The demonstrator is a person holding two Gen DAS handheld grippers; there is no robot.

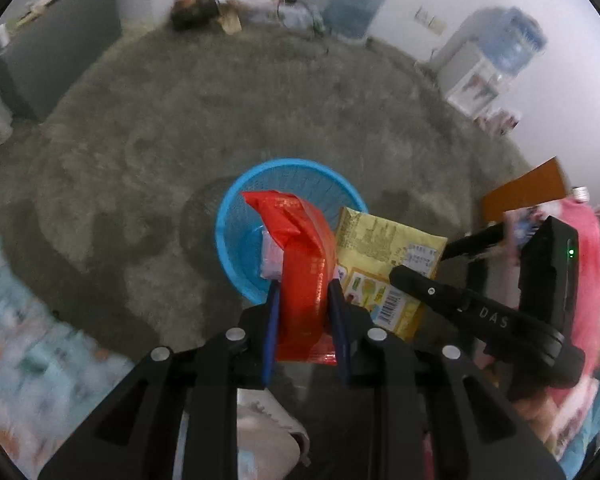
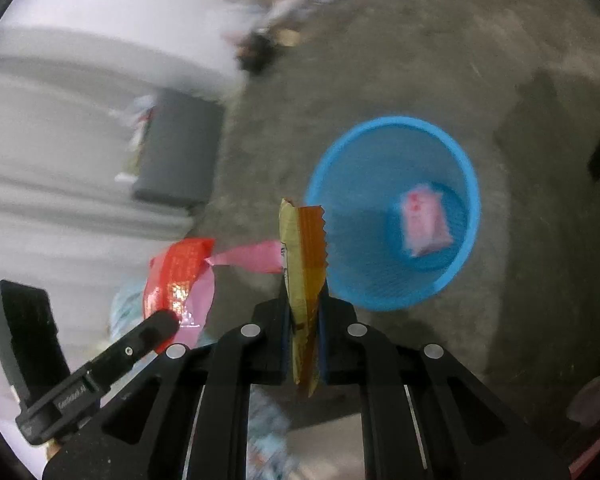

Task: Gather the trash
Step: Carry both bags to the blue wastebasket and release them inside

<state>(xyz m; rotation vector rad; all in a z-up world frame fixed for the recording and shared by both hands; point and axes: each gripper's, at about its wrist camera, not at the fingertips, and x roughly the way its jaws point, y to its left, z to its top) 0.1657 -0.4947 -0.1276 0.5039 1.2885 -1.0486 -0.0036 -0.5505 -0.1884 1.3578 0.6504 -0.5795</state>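
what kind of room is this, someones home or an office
Most likely a lived-in room at home. A grey carpet covers the floor, a water dispenser with a spare blue water jug stands by the white wall, and a small blue mesh wastebasket sits on the carpet.

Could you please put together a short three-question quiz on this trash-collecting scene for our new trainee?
1. True or false: the left claw is shut on the red wrapper.
2. What does the right claw hold? A) yellow wrapper B) bottle C) nothing
3. Fill in: a pink packet lies inside the blue ____.

Key: 1 true; 2 A, the yellow wrapper; 3 basket.
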